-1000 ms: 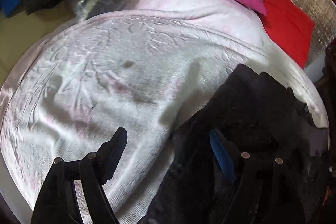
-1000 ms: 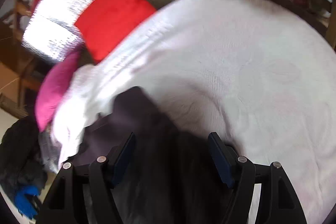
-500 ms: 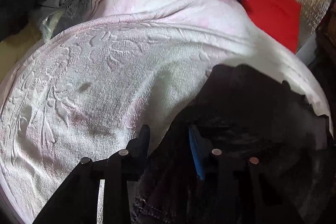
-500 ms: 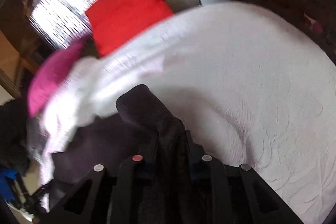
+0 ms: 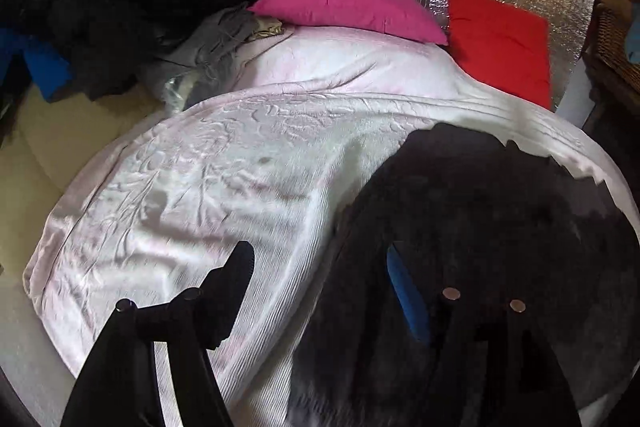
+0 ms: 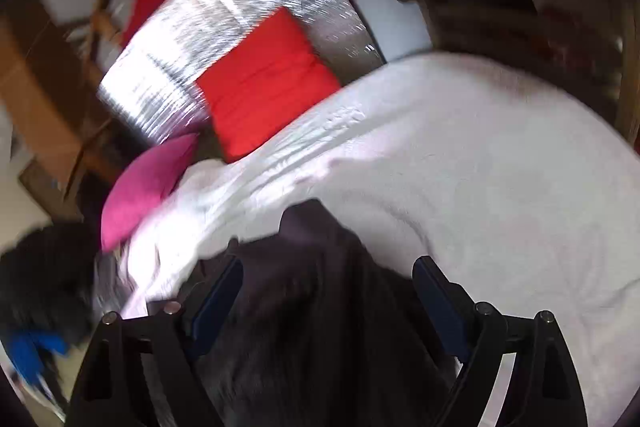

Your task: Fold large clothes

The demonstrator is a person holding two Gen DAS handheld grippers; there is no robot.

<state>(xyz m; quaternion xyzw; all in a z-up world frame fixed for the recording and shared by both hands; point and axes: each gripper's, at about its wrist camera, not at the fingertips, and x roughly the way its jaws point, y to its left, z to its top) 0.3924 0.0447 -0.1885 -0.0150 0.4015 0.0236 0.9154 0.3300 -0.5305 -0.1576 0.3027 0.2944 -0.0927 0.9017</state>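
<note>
A: How far along are we with the dark garment (image 5: pixel 492 211)?

B: Early or midway, we'd judge. It lies in a rumpled heap on the white blanket (image 5: pixel 224 163) of the bed, toward the near right corner in the left wrist view, with no neat rectangle yet. We can make out one flap or sleeve laid up across the top in the right wrist view, so perhaps one fold is in; the rest is left to do.

A: And our fingers?

B: The left gripper (image 5: pixel 320 263) is opening: one finger sits over the blanket, the blue-padded one over the dark cloth, and nothing is pinched between them. The right gripper (image 6: pixel 328 283) is opening too, its fingers wide apart; the garment lies below and between them, but the pads do not press on it.

A: How does the cloth look?

B: Near black, thick and soft, maybe fleecy, with a ragged outline against the blanket. The pink pillow (image 5: pixel 348 7) and red cushion (image 5: pixel 500 43) sit well beyond it at the head of the bed
</note>
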